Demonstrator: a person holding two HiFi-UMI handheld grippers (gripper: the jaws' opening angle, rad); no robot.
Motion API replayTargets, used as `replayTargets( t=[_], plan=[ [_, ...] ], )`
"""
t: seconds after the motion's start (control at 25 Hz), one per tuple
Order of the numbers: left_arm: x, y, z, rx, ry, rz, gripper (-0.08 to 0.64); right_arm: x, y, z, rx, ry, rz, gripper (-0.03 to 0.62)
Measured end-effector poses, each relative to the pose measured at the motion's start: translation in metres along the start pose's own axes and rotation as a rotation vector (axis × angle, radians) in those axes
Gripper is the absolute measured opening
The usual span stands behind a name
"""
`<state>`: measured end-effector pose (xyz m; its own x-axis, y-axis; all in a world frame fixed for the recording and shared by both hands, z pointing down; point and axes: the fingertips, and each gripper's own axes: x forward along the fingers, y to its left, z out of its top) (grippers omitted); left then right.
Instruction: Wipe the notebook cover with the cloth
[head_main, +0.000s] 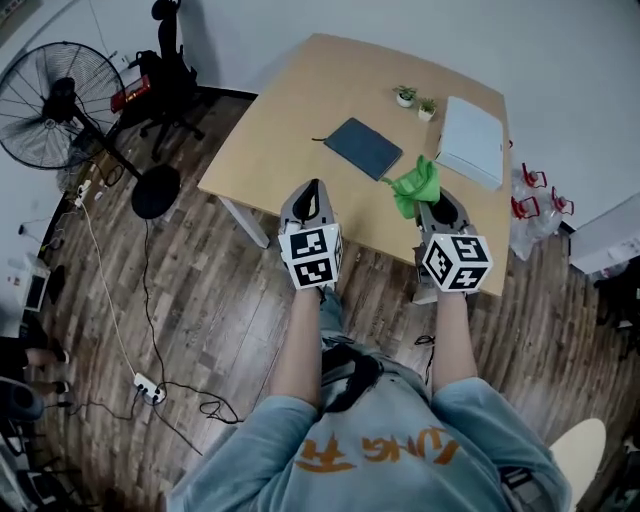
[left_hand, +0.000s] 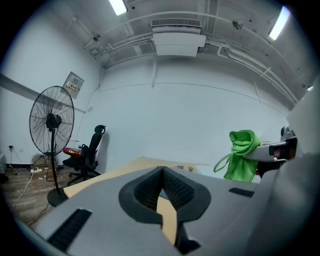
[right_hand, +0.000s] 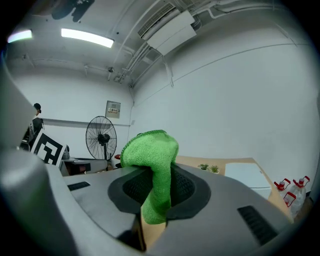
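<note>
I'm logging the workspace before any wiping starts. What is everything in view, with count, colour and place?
table: one, light wood, ahead of the person
notebook: one, dark blue, flat on the table
box: one, white, table's right side
potted plants: two, green in white pots, table's far side
fan: one, black, on the floor at left
office chair: one, black, beyond the fan
power strip: one, white, floor at left
cloth: one, green, clamped in the right gripper
left gripper: grey, jaws together, empty
right gripper: grey, closed on the cloth
</note>
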<state>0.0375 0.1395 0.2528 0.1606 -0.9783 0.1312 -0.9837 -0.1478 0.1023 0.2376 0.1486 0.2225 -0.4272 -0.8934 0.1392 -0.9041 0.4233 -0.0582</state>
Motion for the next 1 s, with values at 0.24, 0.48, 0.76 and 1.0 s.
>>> replayTargets(
  t=[0.24,0.48,0.76,1.0],
  plan=[
    [0.072,0.036,-0.029,-0.074,0.080,0.007,0.017,0.077,-0.015,-0.028,0.007,0.119,-0.004,0.066],
    [0.139,0.073,-0.042,-0.128,0.139,0.016,0.017,0.150,-0.017,-0.041,0.005,0.207,0.008,0.066],
    [0.200,0.106,-0.060,-0.149,0.197,-0.013,0.017,0.236,-0.002,-0.053,-0.037,0.302,0.067,0.066],
    [0.240,0.124,-0.078,-0.121,0.245,-0.038,0.017,0.291,0.015,-0.065,-0.100,0.344,0.116,0.066]
  ],
)
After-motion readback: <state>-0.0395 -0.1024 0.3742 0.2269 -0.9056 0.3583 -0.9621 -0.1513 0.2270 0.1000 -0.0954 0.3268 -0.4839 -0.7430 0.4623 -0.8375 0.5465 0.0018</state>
